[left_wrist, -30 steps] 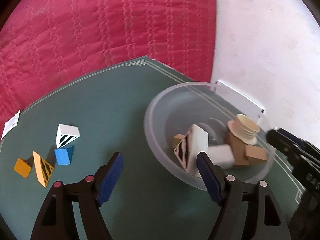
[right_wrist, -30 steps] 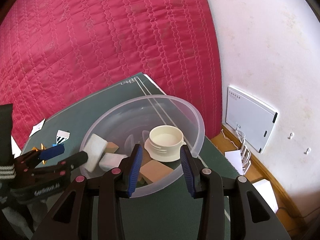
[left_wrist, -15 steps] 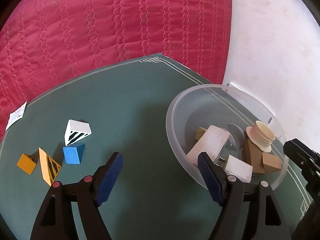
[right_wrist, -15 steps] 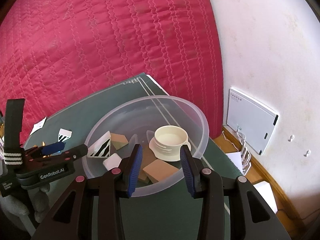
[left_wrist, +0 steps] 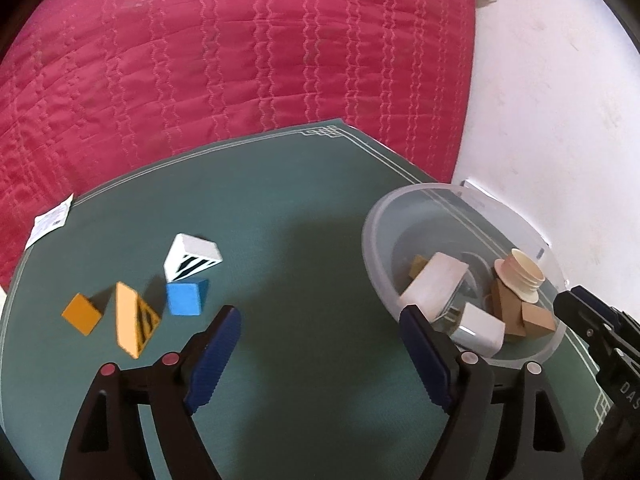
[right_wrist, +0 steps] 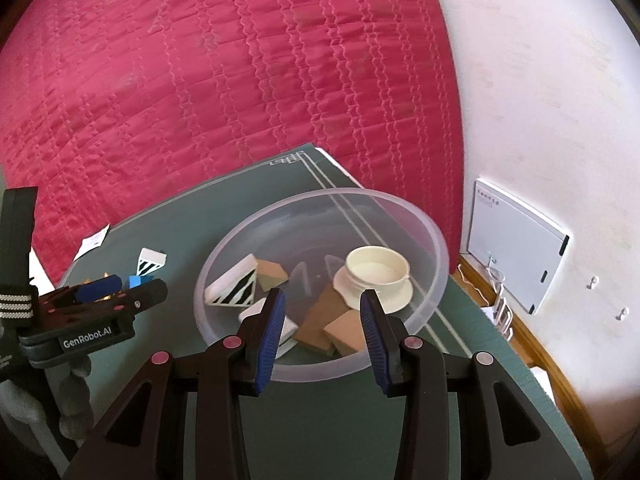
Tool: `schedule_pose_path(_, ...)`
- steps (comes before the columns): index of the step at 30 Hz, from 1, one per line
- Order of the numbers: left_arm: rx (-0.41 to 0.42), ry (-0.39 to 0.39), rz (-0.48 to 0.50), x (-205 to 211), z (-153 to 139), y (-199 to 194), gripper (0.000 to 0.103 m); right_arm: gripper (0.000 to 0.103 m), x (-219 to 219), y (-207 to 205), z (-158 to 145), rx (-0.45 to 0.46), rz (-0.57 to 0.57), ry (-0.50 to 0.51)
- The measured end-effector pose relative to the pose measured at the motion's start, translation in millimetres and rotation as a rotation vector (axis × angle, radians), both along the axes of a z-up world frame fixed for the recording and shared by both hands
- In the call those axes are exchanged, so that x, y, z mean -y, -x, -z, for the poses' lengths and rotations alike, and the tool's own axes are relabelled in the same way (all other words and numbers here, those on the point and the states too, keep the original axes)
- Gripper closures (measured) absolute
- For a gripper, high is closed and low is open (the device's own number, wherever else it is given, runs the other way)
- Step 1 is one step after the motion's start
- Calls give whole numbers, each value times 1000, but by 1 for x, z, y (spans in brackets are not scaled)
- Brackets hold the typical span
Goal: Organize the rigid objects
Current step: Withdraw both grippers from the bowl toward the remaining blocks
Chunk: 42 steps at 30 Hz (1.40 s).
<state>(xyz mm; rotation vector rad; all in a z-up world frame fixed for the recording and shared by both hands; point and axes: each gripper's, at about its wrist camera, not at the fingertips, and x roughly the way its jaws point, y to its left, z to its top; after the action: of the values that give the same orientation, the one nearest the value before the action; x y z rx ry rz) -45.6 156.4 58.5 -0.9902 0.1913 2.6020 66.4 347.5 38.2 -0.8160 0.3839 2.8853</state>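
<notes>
A clear plastic bowl [left_wrist: 376,240] [right_wrist: 320,200] sits on the green mat [left_wrist: 300,220]. It holds a white striped wedge [right_wrist: 234,286], a white block [left_wrist: 478,326], brown blocks [right_wrist: 344,328] and a cream cup [right_wrist: 376,276]. Left of the bowl lie another white striped wedge [left_wrist: 192,258], a blue block [left_wrist: 185,298], an orange striped wedge [left_wrist: 134,320] and an orange block [left_wrist: 82,314]. My left gripper [left_wrist: 320,320] hovers over bare mat between bowl and blocks, its jaws opening with nothing between them. My right gripper [right_wrist: 323,300] hangs at the bowl's near rim, jaws narrowly apart and empty.
A red quilt [left_wrist: 240,60] rises behind the mat. A paper tag [left_wrist: 50,222] lies at the mat's far left edge. A white panel [right_wrist: 516,248] leans on the wall to the right, above a wooden floor edge [right_wrist: 540,344].
The left gripper has drawn left, away from the bowl, and its jaws have widened. The white striped wedge beside its right finger now lies in the bowl. The right gripper has stayed put.
</notes>
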Motion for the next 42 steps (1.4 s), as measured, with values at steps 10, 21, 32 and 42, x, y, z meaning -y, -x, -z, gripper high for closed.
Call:
schedule_pose_path(10,-17,3,-87,44,-5,-2,18,58,25,-3,1,6,-72,-3)
schedule_pose_path(21,1,11,-213,99,0,12,18,57,50,-4,4,23,-140,-5)
schedule_pose_path(32,24,41,-277,124,15,35,18,57,71,-4,7,37,-194,-6)
schedule_pose_path(42,44,84,-224,121,29,60,25,57,89,1,13,63,-237,-8)
